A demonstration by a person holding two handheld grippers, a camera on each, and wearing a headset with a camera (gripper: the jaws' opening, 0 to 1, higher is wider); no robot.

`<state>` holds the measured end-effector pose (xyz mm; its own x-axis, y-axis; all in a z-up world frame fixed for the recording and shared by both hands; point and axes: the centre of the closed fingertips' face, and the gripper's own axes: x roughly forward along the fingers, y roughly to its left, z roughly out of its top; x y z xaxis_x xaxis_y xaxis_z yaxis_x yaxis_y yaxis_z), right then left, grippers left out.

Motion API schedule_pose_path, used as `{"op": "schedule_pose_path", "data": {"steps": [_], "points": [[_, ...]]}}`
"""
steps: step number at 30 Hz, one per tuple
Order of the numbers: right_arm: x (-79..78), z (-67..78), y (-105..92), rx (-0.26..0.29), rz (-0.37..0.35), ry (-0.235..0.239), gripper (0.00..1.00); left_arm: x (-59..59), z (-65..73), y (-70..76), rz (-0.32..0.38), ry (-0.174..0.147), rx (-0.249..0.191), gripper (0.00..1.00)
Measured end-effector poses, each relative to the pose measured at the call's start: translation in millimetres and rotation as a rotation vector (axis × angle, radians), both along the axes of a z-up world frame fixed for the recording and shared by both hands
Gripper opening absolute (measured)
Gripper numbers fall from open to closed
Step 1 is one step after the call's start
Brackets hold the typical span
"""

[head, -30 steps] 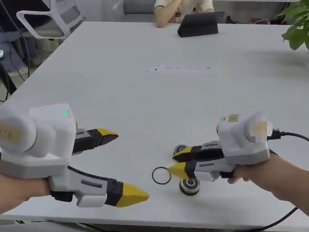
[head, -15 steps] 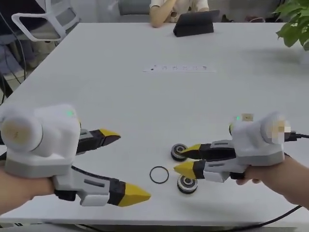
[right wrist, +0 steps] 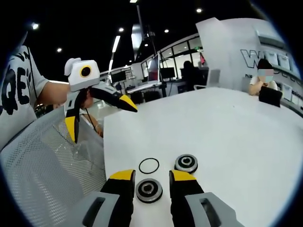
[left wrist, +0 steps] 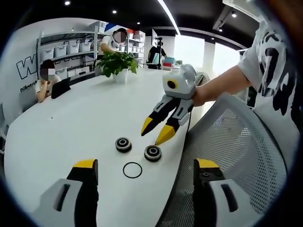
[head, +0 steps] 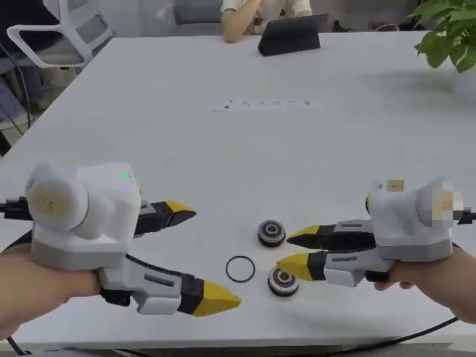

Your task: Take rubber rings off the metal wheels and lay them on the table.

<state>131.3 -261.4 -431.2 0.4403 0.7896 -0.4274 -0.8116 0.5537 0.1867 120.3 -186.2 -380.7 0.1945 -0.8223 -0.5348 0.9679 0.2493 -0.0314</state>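
The wall lettering (right wrist: 253, 59) begins with W. The right gripper (right wrist: 151, 176), narrowly parted and empty, has 1 metal wheel (right wrist: 149, 190) just beside its tips. The left gripper (left wrist: 145, 164) gapes wide, empty.

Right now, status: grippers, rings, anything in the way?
Left gripper open, empty. Right gripper open, tips by the near wheel. One rubber ring flat on the table, far wheel close by. Nothing blocking.

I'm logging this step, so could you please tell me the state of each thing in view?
Left hand-held gripper: open wide, holding nothing.
Right hand-held gripper: open, at near wheel, not gripping.
Ring: off, flat on table.
Near wheel: flat on table.
Far wheel: flat on table, untouched.
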Motion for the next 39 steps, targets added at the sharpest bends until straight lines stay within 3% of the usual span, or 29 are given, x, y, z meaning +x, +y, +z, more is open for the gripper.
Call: {"op": "schedule_pose_path", "data": {"steps": [18, 39], "points": [[-8.8, -14.4, -8.2, -0.019, -0.003, 0.011, 0.28, 8.0, -14.5, -20.9, -0.042, 0.010, 0.030, 0.72], [-19.6, -34.0, -13.2, -0.056, 0.012, 0.032, 0.27, 7.2, -40.0, -43.3, -0.098, 0.052, 0.067, 0.57]]}}
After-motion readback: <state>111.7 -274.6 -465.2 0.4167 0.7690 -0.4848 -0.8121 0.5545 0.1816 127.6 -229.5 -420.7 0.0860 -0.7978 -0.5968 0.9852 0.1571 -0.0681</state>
